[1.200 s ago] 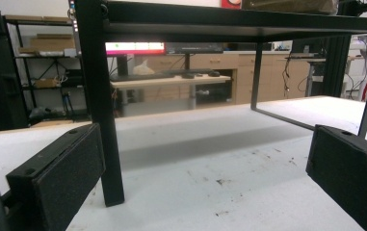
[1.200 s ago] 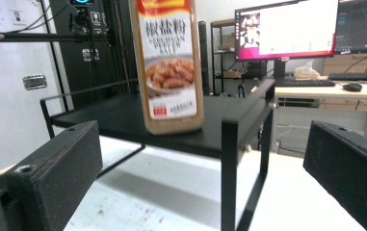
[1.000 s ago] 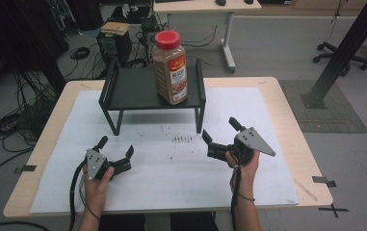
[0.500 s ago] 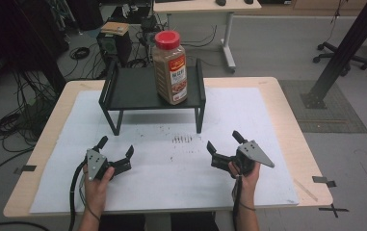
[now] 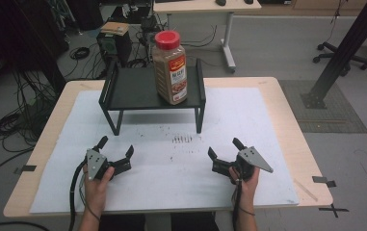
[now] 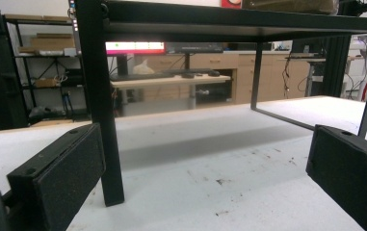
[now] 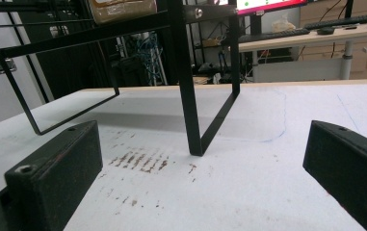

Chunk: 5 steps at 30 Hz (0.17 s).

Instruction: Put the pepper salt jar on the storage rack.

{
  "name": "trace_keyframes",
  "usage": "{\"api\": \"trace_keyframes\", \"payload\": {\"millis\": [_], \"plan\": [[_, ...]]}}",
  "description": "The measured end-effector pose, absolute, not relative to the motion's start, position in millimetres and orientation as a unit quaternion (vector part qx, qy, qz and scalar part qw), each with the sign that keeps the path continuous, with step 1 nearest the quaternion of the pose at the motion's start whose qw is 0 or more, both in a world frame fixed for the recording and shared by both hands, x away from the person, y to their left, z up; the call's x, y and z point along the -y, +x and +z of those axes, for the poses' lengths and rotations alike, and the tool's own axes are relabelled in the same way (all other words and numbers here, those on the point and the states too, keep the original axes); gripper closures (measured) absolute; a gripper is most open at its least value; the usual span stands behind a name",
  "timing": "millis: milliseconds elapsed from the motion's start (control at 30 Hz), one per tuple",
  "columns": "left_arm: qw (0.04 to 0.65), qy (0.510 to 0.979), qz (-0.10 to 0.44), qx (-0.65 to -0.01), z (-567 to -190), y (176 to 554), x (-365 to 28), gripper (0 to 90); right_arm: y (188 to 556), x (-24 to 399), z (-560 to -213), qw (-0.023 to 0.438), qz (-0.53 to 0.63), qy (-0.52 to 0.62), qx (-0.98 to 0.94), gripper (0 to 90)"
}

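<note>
A tall spice jar [image 5: 171,67] with a red lid and brown contents stands upright on the right part of a black metal shelf [image 5: 133,94] at the back of the table; its base [image 7: 123,8] shows at the top of the right gripper view. My left gripper [image 5: 116,150] rests low near the front left, open and empty, facing the shelf's front left leg [image 6: 105,120]. My right gripper [image 5: 223,149] sits at the front right, open and empty, and looks toward the shelf's front right leg [image 7: 187,86].
A white sheet [image 5: 248,125] covers the wooden table [image 5: 292,120], with dark smudges [image 5: 182,140] in front of the shelf. Beyond the table are cables, equipment, a desk and a black post [image 5: 345,48] on the floor.
My right gripper has drawn back toward the front edge and sunk lower to the table. The left gripper, the jar and the shelf have stayed put.
</note>
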State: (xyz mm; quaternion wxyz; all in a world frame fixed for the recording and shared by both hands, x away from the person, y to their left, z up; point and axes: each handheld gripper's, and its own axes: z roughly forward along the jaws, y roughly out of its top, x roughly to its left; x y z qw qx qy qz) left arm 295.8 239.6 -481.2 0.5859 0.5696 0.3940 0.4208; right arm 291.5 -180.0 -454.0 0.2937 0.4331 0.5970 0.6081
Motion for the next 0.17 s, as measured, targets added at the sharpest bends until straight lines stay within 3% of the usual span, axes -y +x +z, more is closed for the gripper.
{"api": "trace_keyframes", "payload": {"millis": [167], "plan": [[0.586,0.570,0.421,-0.394,-481.2,295.8,-239.6,0.4,292.0,179.5,-456.4,0.293,0.608,0.433,-0.597,0.0]]}}
